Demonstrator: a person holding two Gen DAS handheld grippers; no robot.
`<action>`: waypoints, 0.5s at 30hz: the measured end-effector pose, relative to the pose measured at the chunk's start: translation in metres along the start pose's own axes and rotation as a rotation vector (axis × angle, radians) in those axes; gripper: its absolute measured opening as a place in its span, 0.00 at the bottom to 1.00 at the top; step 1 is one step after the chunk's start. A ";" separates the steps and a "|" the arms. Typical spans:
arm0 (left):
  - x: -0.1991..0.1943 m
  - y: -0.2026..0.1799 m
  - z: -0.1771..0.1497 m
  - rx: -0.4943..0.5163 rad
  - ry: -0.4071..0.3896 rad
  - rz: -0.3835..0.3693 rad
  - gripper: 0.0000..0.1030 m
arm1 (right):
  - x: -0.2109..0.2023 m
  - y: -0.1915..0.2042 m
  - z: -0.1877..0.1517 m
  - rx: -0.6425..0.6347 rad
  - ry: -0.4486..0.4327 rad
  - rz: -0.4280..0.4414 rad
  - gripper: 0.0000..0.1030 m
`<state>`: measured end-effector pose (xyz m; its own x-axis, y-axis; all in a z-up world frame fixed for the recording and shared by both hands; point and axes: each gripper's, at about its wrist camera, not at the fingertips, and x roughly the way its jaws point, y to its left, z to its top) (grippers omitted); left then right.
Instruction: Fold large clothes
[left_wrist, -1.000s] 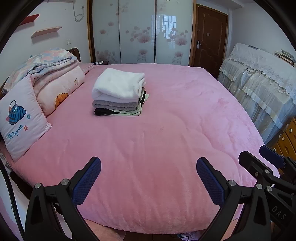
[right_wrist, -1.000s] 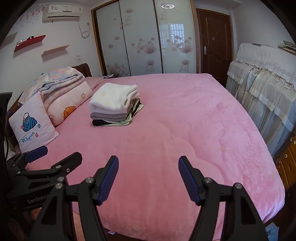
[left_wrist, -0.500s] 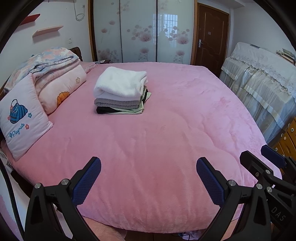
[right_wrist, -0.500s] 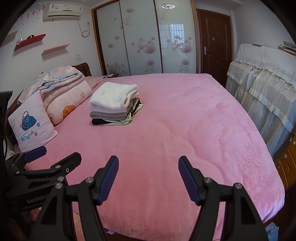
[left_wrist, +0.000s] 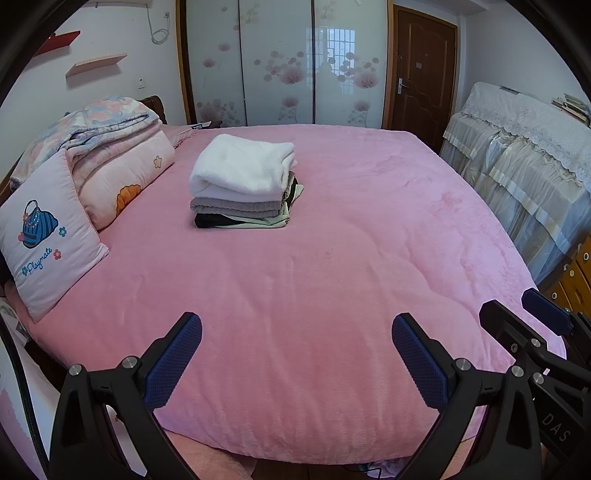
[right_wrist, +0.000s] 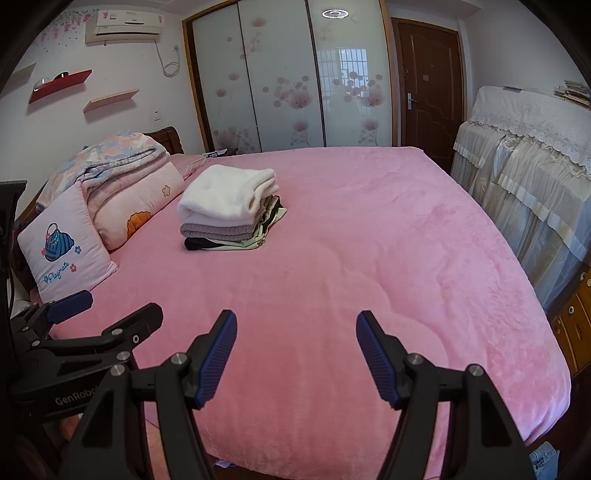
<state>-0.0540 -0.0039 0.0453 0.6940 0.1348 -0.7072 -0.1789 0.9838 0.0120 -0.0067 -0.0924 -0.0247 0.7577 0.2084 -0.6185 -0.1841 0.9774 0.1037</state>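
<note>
Folded clothes stack (left_wrist: 243, 184) is sitting mid-bed near the pillows (left_wrist: 48, 236), w/ left gripper (left_wrist: 295, 354) and right gripper (right_wrist: 295, 354) both hovering wide open, empty, over the pink blanket (left_wrist: 332, 277); top white piece, prob. bulky, is risking sliding off if nudged.

Pillow (left_wrist: 44, 240), wardrobe (left_wrist: 280, 62), door (left_wrist: 424, 70)

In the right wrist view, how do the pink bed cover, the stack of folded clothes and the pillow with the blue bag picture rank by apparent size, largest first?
1. pink bed cover, by far.
2 and 3. Unsure: the stack of folded clothes and the pillow with the blue bag picture look alike in size, and the pillow lies nearer the camera.
</note>
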 end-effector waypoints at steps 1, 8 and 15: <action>0.000 0.001 0.000 0.000 0.000 -0.001 0.99 | 0.000 0.000 0.000 0.000 0.000 0.000 0.66; -0.001 0.000 0.000 -0.018 0.004 -0.013 0.99 | 0.000 -0.001 -0.001 -0.002 -0.005 -0.001 0.66; -0.001 -0.001 0.000 -0.021 0.008 -0.020 0.99 | -0.001 -0.001 0.000 -0.001 -0.005 -0.003 0.66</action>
<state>-0.0544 -0.0050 0.0454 0.6921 0.1143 -0.7127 -0.1798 0.9836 -0.0169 -0.0077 -0.0933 -0.0244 0.7613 0.2054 -0.6150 -0.1820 0.9781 0.1013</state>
